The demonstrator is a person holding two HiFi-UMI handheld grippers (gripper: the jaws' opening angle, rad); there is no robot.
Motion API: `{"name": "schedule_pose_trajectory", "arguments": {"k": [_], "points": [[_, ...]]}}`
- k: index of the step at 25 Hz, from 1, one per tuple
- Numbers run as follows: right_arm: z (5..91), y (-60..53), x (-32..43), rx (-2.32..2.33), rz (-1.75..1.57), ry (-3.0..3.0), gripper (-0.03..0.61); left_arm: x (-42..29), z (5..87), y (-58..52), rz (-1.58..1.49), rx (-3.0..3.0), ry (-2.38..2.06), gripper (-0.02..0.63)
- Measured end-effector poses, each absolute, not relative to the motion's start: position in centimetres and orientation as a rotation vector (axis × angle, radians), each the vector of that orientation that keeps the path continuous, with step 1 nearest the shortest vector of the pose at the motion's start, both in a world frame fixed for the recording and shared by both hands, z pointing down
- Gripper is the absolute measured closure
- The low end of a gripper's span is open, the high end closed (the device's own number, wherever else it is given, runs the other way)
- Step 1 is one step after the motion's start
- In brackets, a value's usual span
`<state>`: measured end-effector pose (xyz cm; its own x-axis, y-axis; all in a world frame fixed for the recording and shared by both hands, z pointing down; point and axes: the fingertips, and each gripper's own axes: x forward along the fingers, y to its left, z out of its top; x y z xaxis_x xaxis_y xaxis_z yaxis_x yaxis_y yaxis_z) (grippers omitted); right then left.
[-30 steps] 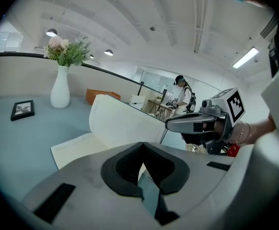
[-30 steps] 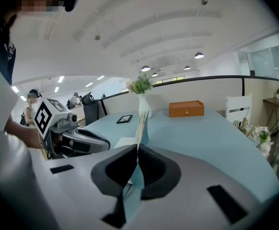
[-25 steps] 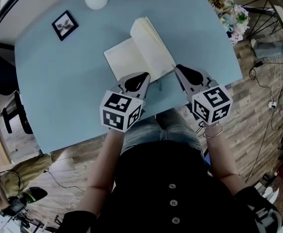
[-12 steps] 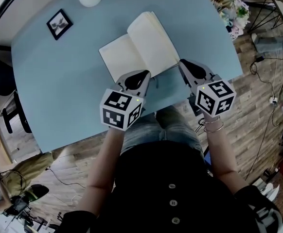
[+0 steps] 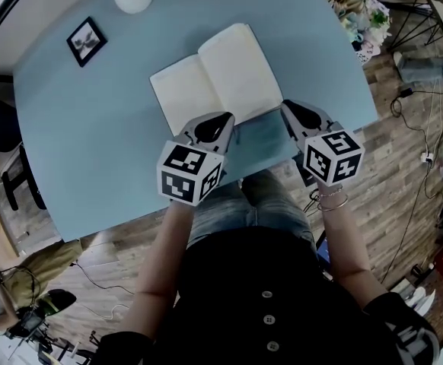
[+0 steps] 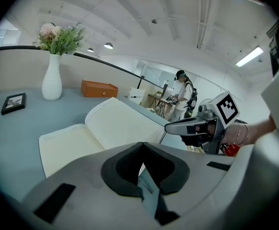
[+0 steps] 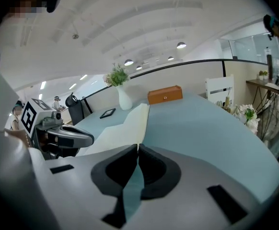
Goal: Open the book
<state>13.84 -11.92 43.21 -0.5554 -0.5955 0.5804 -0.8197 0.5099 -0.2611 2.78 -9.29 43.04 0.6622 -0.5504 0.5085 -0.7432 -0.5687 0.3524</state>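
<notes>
We see the book [image 5: 215,78] lying fully open on the table [image 5: 92,128]; our left hand-held gripper [image 5: 223,118] and right hand-held gripper [image 5: 288,106] are closed on nothing, so we judge the task done

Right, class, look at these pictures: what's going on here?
A person holds a gripper in each hand over a blue table. The book already lies open, pages up. The left gripper sits at its near edge, the right gripper by its near right corner. Both have their jaws together and grip nothing.
</notes>
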Motion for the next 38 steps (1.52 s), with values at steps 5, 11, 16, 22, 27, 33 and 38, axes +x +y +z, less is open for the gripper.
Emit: {"name": "schedule_pose_trajectory", "arguments": {"k": [5, 11, 16, 22, 27, 33, 38], "points": [[44.8, -12.5, 14.7, 1.162, 0.746, -2.279, 0.566, 3.2, 43.8, -9.8, 0.481, 2.312, -1.0, 0.603], [46.6, -12.7, 15.4, 1.136, 0.755, -2.228, 0.565, 3.5, 44.8, -10.0, 0.482, 2.279, -0.998, 0.601], [48.1, -12.9, 16.0, 1.106, 0.757, -2.187, 0.563, 4.3, 45.0, -10.2, 0.484, 2.27, -0.994, 0.601], [49.7, -12.9, 16.2, 1.068, 0.75, -2.145, 0.563, 4.5, 45.4, -10.3, 0.491, 2.258, -0.993, 0.601], [50.4, -13.1, 16.2, 1.054, 0.726, -2.111, 0.563, 4.7, 45.9, -10.3, 0.492, 2.24, -0.981, 0.601], [51.0, -13.1, 16.2, 1.034, 0.717, -2.097, 0.561, 5.4, 46.0, -10.5, 0.476, 2.233, -0.983, 0.601], [51.3, -13.2, 16.3, 1.008, 0.67, -2.066, 0.555, 5.6, 46.0, -10.7, 0.469, 2.231, -0.987, 0.601]]}}
